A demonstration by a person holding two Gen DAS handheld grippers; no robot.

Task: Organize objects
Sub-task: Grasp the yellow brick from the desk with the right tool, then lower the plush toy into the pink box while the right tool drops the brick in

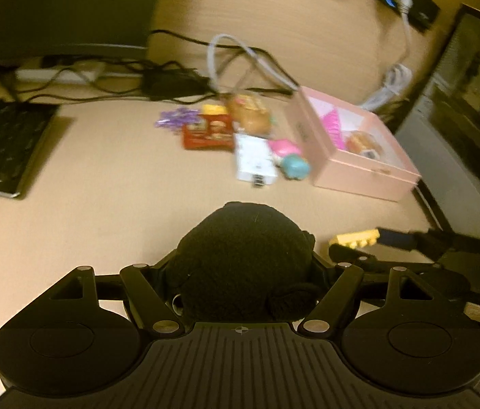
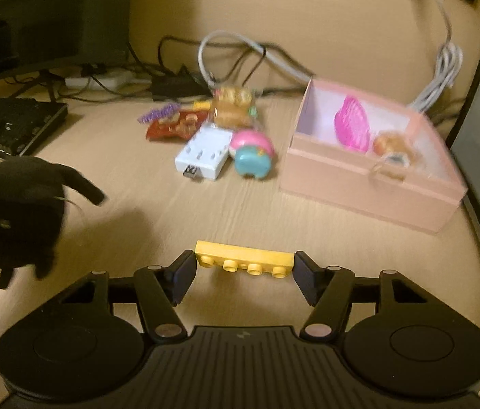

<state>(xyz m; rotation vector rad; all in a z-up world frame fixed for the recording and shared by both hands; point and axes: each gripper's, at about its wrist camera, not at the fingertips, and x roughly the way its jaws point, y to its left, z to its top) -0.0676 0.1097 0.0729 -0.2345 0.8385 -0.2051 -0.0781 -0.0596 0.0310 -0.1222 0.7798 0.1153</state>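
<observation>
My left gripper [image 1: 243, 259] is shut on a black plush toy [image 1: 243, 255], held above the desk; it also shows in the right wrist view [image 2: 15, 211]. My right gripper [image 2: 243, 269] is shut on a yellow brick [image 2: 243, 260], gripped by its ends; it also shows in the left wrist view [image 1: 356, 238]. An open pink box [image 2: 359, 184] at the right holds a pink shell-like toy [image 2: 352, 124] and a wrapped bun [image 2: 393, 146]. Left of it lie a white adapter [image 2: 206, 156], a pink-and-teal toy [image 2: 252, 155], a wrapped bread [image 2: 235, 105], a red snack packet [image 2: 175, 126] and a purple item [image 2: 158, 112].
A keyboard [image 2: 11, 126] lies at the left. A monitor [image 1: 52, 6] stands behind it. Cables and a power brick [image 2: 175, 85] run along the back wall. A dark computer case [image 1: 461, 119] stands right of the box.
</observation>
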